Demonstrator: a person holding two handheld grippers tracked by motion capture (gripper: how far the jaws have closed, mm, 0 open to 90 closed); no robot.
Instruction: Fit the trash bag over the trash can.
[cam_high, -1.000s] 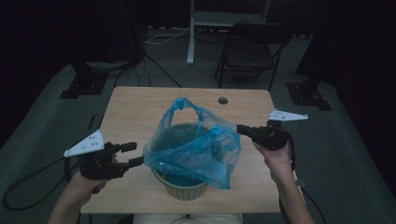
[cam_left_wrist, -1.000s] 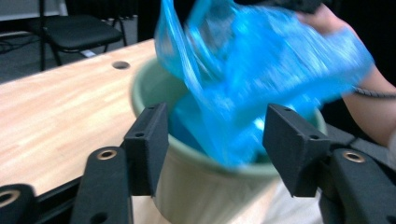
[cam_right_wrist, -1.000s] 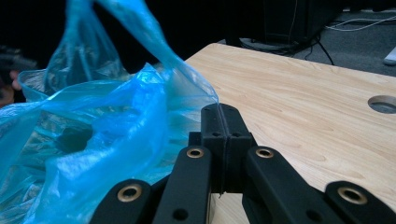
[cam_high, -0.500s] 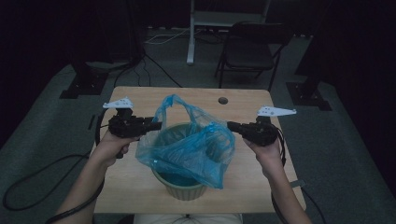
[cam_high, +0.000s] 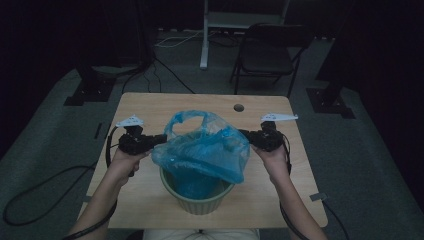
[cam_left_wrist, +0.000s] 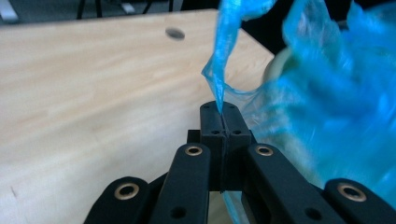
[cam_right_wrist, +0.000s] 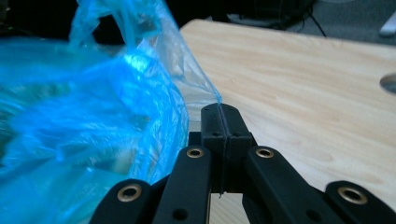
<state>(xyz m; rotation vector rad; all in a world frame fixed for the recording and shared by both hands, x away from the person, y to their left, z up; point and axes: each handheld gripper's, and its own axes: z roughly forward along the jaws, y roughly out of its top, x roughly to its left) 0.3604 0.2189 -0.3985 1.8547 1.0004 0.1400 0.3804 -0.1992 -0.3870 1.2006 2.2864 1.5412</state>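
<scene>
A thin blue plastic bag is spread over a pale green ribbed bin at the table's near middle. My left gripper holds the bag's left edge; its jaws have just been closing and now pinch a fold of blue film between the pads. At the bag's right edge, my right gripper is shut on the film too. The bag is stretched between the two grippers, with one handle loop standing up at the back. Bag film hides the bin's inside.
The light wooden table has a small round hole near its far edge. A folding chair and a stand leg are on the floor beyond. Cables trail down from both grippers.
My left gripper moved from the near left up to the bag's left edge and closed on it. The right gripper shifted slightly forward. The bag has been pulled wider and lower over the bin.
</scene>
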